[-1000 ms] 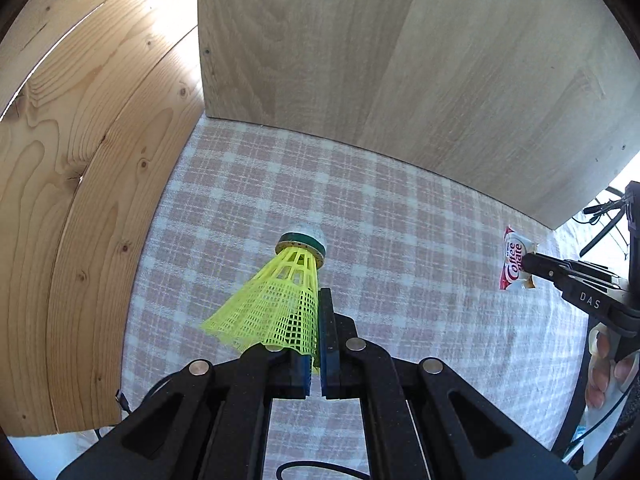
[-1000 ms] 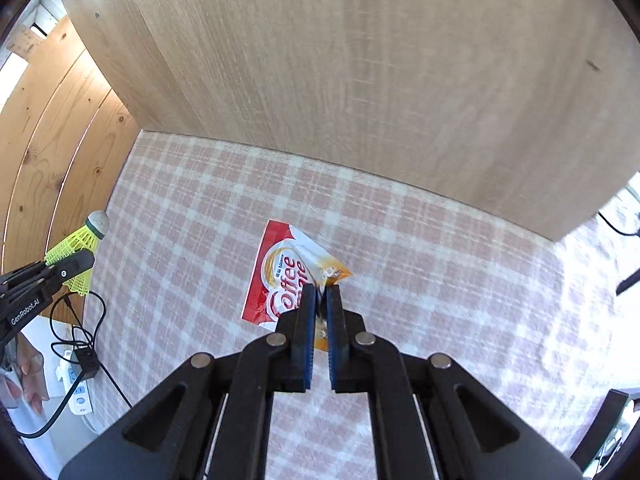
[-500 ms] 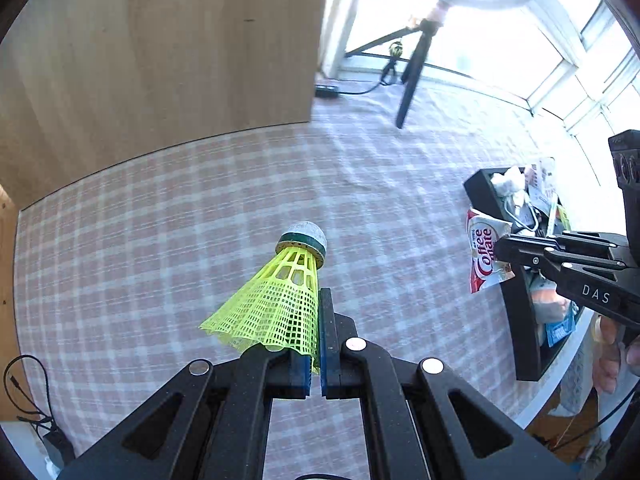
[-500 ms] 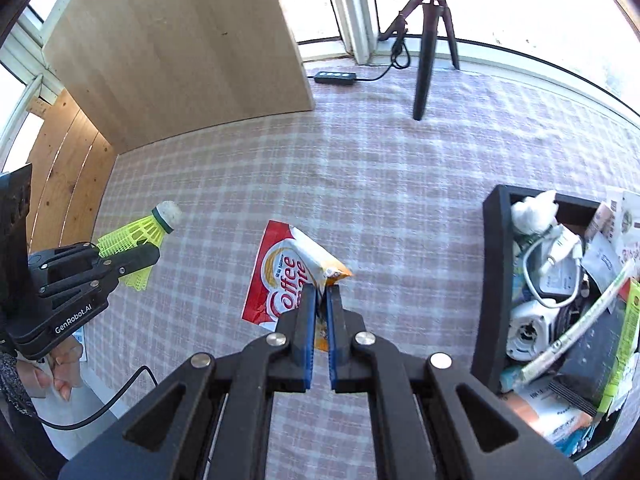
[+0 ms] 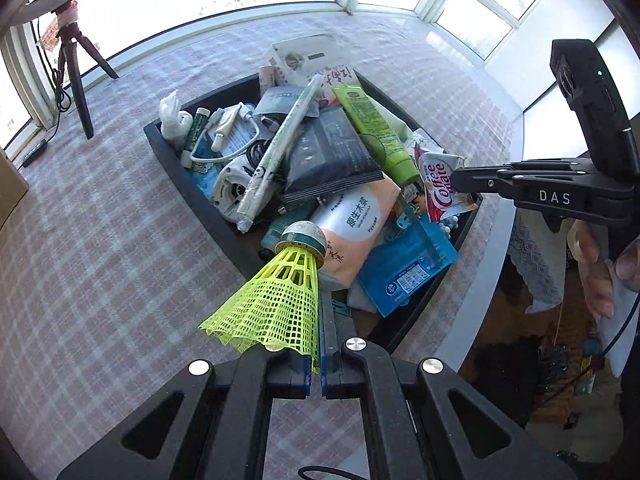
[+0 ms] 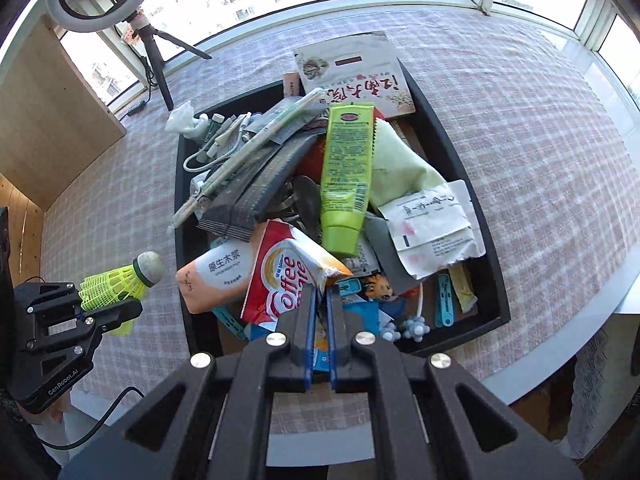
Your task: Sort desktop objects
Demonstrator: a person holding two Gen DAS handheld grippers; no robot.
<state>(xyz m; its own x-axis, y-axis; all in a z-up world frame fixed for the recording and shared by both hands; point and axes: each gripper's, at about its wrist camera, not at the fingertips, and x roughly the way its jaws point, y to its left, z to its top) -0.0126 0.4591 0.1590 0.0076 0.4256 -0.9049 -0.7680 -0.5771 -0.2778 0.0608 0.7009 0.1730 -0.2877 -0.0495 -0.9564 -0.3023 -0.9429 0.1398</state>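
Left gripper (image 5: 316,344) clamped on the yellow shuttlecock (image 5: 276,300), cork tip forward, held in the air at the left edge of the black tray (image 6: 182,216). Tray on the checked tablecloth (image 6: 540,120), heaped full: white cable (image 6: 208,156), dark pouch (image 6: 256,196), green tube (image 6: 346,184), paper packets. Right gripper (image 6: 318,312) clamped on the creamer sachet (image 6: 288,276), above the tray's near end.

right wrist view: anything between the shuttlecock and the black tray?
Nothing. In the right wrist view only bare checked tablecloth separates the shuttlecock from the black tray.
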